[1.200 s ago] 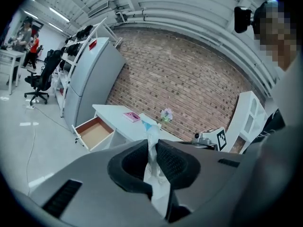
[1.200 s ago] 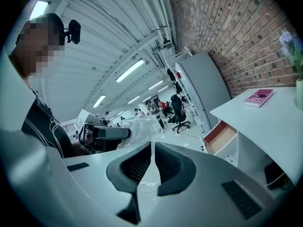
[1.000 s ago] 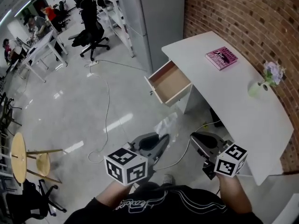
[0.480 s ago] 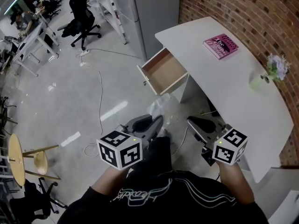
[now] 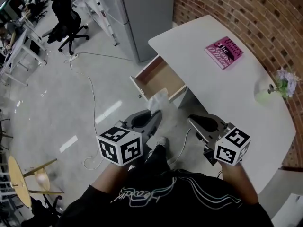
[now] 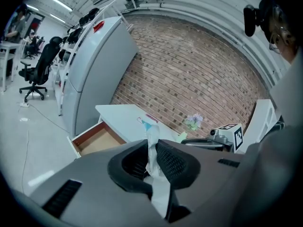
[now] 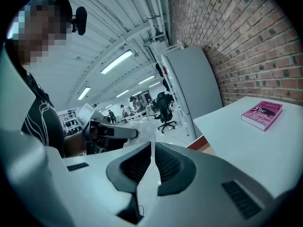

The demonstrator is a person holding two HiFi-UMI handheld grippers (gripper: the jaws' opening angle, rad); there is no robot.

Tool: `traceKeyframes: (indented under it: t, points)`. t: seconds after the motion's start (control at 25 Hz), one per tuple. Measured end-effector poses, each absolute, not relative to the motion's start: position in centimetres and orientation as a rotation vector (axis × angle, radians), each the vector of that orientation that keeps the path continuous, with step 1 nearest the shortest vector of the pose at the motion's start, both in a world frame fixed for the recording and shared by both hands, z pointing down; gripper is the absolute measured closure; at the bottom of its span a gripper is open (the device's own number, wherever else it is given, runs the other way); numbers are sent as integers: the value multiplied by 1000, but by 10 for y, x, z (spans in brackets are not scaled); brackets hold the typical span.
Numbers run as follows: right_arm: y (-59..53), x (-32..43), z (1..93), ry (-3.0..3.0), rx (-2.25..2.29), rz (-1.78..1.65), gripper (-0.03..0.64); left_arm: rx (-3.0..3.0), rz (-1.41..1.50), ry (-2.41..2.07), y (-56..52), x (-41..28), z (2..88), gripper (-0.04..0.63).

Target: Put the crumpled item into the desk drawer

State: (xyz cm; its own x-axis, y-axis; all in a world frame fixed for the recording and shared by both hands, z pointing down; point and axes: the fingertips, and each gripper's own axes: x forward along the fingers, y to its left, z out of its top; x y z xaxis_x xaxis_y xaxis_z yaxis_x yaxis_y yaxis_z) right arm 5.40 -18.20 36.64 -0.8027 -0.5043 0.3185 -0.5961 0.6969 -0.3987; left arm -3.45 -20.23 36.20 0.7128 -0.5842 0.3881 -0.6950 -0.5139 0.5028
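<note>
The left gripper (image 5: pixel 155 115) pinched the crumpled item (image 5: pixel 159 100), a pale wad of thin paper or plastic, between its two fingers. Most of the wad stuck out past the tips, so a grip on its lower part left the bulk free to fall once the fingers parted. The wad was held in the air at the near front edge of the open drawer (image 5: pixel 158 75), not yet over the bare wooden bottom, so the carry looked nearly done and the release not yet begun. The drawer stood pulled out from under the white desk (image 5: pixel 222 96) with its mouth facing up, which made it an easy target from above. The right gripper (image 5: pixel 191 119) hung beside the left, over the floor by the desk edge, its fingers pressed almost together on nothing. It probably waited to push the drawer shut afterwards. A pink book (image 5: pixel 224 53) and a small vase of flowers (image 5: pixel 265 93) sat well apart on the desktop, clear of the way in.
</note>
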Motion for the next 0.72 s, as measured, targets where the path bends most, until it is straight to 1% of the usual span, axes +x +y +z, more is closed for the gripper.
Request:
traceKeyframes:
  t: [0.32,0.72]
  points:
    - [-283,43,403,-2653,924,805,563,2195,257,-934,-312,-36,410,540]
    - [-350,29,456,-2596,955,864,562,2120,321,-961,-401,-50,504,540]
